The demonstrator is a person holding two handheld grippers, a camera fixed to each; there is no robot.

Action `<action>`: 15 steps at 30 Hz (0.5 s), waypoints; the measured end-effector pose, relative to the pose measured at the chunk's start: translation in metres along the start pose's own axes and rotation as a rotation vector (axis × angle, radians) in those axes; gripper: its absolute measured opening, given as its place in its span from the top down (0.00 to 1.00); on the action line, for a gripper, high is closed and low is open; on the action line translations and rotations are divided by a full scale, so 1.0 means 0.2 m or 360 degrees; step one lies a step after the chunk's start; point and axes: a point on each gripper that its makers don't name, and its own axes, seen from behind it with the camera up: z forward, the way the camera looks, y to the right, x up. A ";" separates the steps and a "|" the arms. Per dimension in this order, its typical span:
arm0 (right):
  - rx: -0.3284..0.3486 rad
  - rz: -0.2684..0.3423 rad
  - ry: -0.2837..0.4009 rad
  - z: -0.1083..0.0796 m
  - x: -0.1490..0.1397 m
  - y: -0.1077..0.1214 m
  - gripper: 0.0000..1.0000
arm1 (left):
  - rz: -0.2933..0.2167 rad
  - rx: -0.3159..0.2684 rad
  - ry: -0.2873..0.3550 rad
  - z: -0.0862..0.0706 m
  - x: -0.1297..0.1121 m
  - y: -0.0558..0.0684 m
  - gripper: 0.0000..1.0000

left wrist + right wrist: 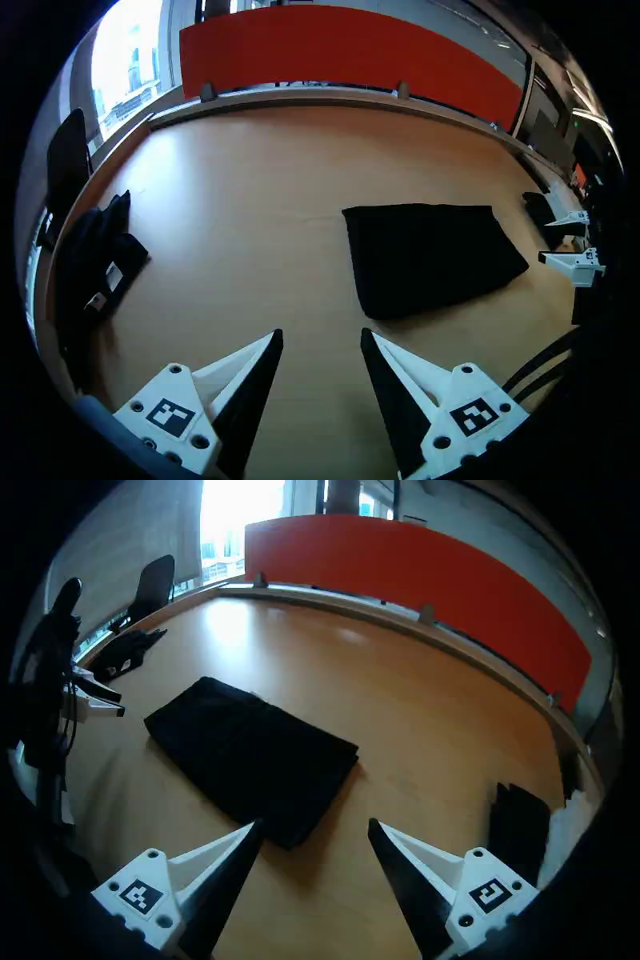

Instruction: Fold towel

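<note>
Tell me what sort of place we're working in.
Most likely an office or meeting room: a long wooden desk with an orange divider screen along its far edge, and a black office chair beside bright windows. The black towel lies on the desk.

Matt cloth towel [428,256] (black), glossy wood table [240,224].

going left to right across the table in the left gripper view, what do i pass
black heap of fabric → folded black cloth towel → white right gripper at the table's right edge
</note>
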 end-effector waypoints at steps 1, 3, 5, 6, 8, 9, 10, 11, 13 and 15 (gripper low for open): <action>0.0010 -0.0010 -0.0003 0.00 0.00 0.00 0.00 | -0.0005 0.0004 0.0001 -0.01 0.00 -0.01 0.29; 0.0031 -0.0032 -0.0011 0.01 -0.01 -0.01 0.00 | -0.0014 0.0013 0.0003 -0.02 -0.01 -0.02 0.29; 0.0051 -0.0056 -0.0021 0.01 -0.02 -0.01 0.00 | -0.0021 0.0024 0.0005 -0.03 -0.01 -0.04 0.29; 0.0060 -0.0068 -0.0025 0.02 -0.02 -0.02 0.00 | -0.0024 0.0029 0.0005 -0.04 -0.02 -0.04 0.29; 0.0077 -0.0092 -0.0031 0.02 -0.02 -0.02 0.00 | -0.0030 0.0038 0.0006 -0.05 -0.02 -0.06 0.29; 0.0087 -0.0105 -0.0035 0.02 -0.02 -0.03 0.00 | -0.0034 0.0043 0.0006 -0.05 -0.03 -0.06 0.29; 0.0098 -0.0117 -0.0038 0.02 -0.03 -0.03 0.00 | -0.0039 0.0046 0.0005 -0.06 -0.03 -0.07 0.29; 0.0108 -0.0128 -0.0042 0.03 -0.03 -0.03 0.00 | -0.0043 0.0050 0.0004 -0.06 -0.04 -0.07 0.29; 0.0126 -0.0151 -0.0050 0.03 -0.03 -0.04 0.00 | -0.0055 0.0058 0.0004 -0.08 -0.05 -0.08 0.29; 0.0141 -0.0172 -0.0059 0.04 -0.03 -0.04 0.00 | -0.0067 0.0065 0.0004 -0.09 -0.06 -0.09 0.29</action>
